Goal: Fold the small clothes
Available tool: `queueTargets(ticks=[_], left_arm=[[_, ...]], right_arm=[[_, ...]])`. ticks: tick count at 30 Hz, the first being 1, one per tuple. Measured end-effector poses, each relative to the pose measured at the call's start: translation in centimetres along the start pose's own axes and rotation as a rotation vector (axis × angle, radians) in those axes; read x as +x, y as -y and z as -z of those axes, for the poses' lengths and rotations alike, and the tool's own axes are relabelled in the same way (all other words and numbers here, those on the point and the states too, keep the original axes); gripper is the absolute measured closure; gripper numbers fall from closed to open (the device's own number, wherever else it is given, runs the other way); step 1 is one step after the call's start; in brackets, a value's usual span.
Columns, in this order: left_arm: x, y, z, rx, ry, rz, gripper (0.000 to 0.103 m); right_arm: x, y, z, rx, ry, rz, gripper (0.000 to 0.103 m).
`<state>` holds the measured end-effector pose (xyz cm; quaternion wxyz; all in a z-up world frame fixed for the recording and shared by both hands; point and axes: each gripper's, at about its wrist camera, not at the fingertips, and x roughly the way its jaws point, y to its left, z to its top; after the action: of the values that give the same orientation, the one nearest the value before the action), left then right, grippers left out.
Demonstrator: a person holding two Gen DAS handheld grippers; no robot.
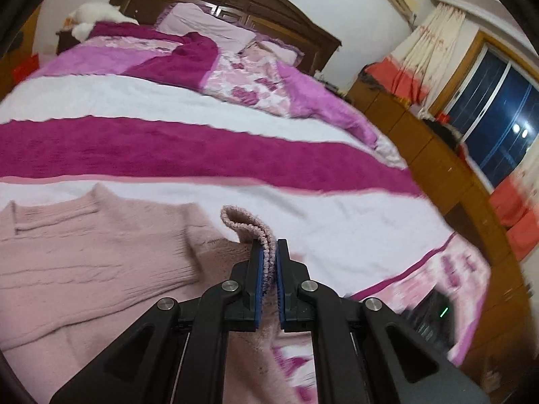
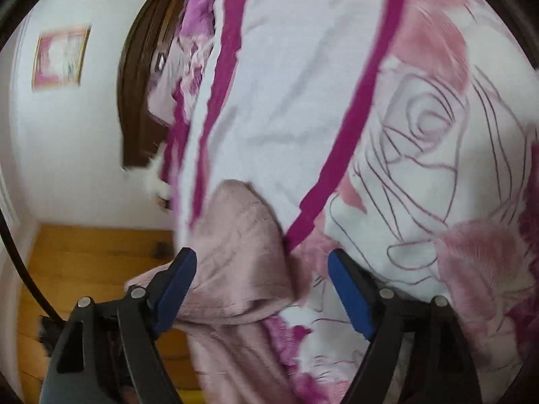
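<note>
Left wrist view: my left gripper (image 1: 268, 252) is clamped on the ribbed cuff (image 1: 247, 227) of a pale pink knitted sweater (image 1: 84, 262), with the blue pads (image 1: 258, 269) pressed together on the knit and the cuff end curling up above the fingertips. To the left of the gripper, the sweater body lies flat on the bed cover (image 1: 202, 101), which is white with magenta bands. Further back, pillows (image 1: 209, 27) rest against a dark wooden headboard (image 1: 235, 3). At the right of this view stand a wooden cabinet (image 1: 421, 141), a patterned curtain (image 1: 434, 33) and a dark window (image 1: 495, 114).

Right wrist view: the picture is blurred and rolled to one side. My right gripper (image 2: 261, 262) stands wide, with no pad pressing on anything. Part of the pink sweater (image 2: 235, 252) lies between the jaws; the left blue pad (image 2: 175, 289) sits just beside the knit, and I cannot tell whether it touches. The right pad (image 2: 350, 296) is apart from it, over the rose-printed cover (image 2: 421, 168). At far left are a wooden floor (image 2: 94, 262) and a framed picture (image 2: 60, 57) on the wall.
</note>
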<state>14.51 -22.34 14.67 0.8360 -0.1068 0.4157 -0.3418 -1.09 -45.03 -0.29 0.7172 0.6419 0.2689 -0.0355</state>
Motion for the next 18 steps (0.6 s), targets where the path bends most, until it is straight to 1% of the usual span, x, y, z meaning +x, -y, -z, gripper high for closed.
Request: queueTargets(ticks=[2,4,5,6,8,9,10,11,12,13,14,15,16,17,18], left_arm=[[0.6,0.8,-1.0,-0.033,-0.012,0.035,0.103],[1.4,1.3,-1.7,-0.043,-0.031,0.039,0.103],[1.6,1.4,-1.8,-0.042,-0.036,0.034,0.103],[1.9,1.6,-1.9,-0.039,-0.041,0.026,0.103],[2.2,1.7,-1.7,-0.043,-0.049,0.026,0.103],[2.3,1.7,-1.7,-0.048,-0.052,0.03,0.103],[2.4,1.7,-1.5,-0.054,-0.054,0.035,0.103],[2.4,1.6,-1.4,-0.061,-0.055,0.038,0.103],[2.5,1.5,-1.2,-0.072,-0.056,0.042,0.103],[2.5,1.2,-1.1,-0.083,-0.06,0.047,0.103],[2.7,1.1,-0.9,-0.095,-0.071,0.053,0.103],[2.8,1.0,-0.8,-0.1,-0.082,0.058,0.103],[2.8,0.9,-0.7,-0.101,-0.084,0.06,0.103],[2.8,0.8,-0.7,-0.1,-0.083,0.062,0.103],[2.8,0.9,-0.8,-0.099,-0.082,0.064,0.103]], right_arm=[[-0.4,0.1,0.8,0.005,0.005,0.006,0.02],[-0.5,-0.7,1.6,-0.071,-0.006,0.089,0.02],[-0.1,-1.7,2.4,-0.156,-0.025,0.159,0.02],[0.1,-2.4,2.8,-0.22,-0.043,0.201,0.02],[1.2,-4.6,4.2,-0.444,-0.075,0.348,0.02],[1.7,-5.4,4.8,-0.529,-0.059,0.408,0.02],[2.1,-6.0,5.2,-0.594,-0.024,0.454,0.02],[2.4,-6.1,5.1,-0.632,0.034,0.471,0.021],[2.9,-5.8,4.5,-0.632,0.079,0.478,0.023],[3.4,-5.4,4.1,-0.613,0.09,0.487,0.028],[4.0,-4.9,3.6,-0.605,0.108,0.507,0.044],[4.1,-5.0,3.6,-0.633,0.132,0.522,0.063],[4.0,-5.1,3.5,-0.659,0.138,0.526,0.072],[3.9,-5.2,3.4,-0.656,0.136,0.516,0.089],[3.5,-5.2,3.0,-0.648,0.142,0.51,0.091]])
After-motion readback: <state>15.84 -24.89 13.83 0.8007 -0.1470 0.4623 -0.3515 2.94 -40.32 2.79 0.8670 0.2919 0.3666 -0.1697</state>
